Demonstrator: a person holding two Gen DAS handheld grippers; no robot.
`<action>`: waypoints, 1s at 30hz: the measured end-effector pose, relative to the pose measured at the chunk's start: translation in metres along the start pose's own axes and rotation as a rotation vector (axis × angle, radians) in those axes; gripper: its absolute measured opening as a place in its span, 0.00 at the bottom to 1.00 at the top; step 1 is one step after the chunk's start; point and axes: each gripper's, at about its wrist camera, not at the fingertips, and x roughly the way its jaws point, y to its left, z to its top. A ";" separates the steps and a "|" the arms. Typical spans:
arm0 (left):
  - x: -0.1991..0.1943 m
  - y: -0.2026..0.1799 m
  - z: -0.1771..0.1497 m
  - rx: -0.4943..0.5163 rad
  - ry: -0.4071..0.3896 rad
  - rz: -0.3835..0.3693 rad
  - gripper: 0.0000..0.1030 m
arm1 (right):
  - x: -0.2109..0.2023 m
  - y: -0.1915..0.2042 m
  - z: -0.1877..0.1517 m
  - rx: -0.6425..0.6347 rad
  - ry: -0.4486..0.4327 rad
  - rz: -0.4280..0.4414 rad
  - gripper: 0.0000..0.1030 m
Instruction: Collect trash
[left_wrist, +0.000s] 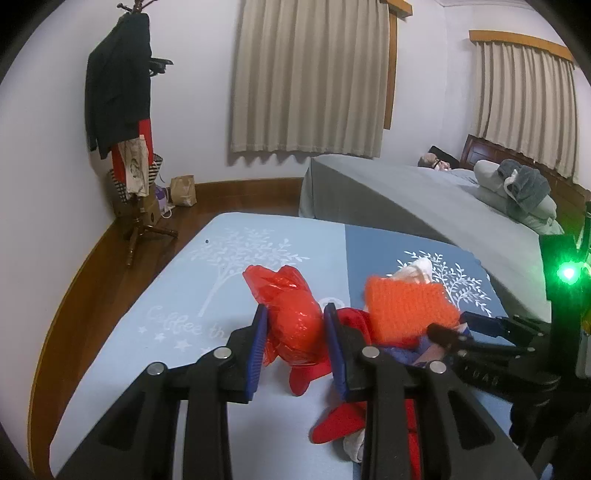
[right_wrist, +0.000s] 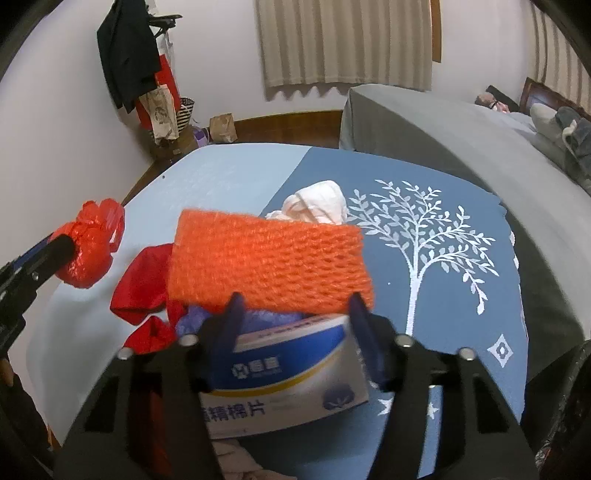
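Observation:
A crumpled red plastic bag (left_wrist: 291, 314) sits between the blue pads of my left gripper (left_wrist: 295, 332), which is shut on it just above the blue tablecloth (left_wrist: 221, 266). In the right wrist view the same bag (right_wrist: 92, 243) shows at the far left. My right gripper (right_wrist: 297, 306) is shut on a white and blue cardboard box (right_wrist: 291, 369), its pads against the box's two sides. An orange foam net (right_wrist: 269, 262) lies over the far end of the box. Behind it is a wad of white tissue (right_wrist: 317, 201). Red scraps (right_wrist: 142, 284) lie between the two grippers.
The table's edge drops to a wooden floor (left_wrist: 110, 266) on the left. A grey bed (left_wrist: 406, 199) runs along the right, close to the table. A coat stand (left_wrist: 122, 96) with clothes and a paper bag (left_wrist: 183, 190) are in the far corner.

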 end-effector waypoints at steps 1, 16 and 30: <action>-0.001 -0.001 -0.001 0.002 -0.001 0.001 0.30 | 0.000 -0.001 0.001 0.004 -0.001 0.004 0.44; 0.006 -0.013 0.000 0.023 0.005 -0.035 0.30 | -0.029 -0.029 0.002 0.047 -0.041 0.009 0.66; -0.010 -0.009 -0.023 0.041 0.045 -0.030 0.30 | -0.032 0.013 -0.041 0.006 0.033 0.048 0.84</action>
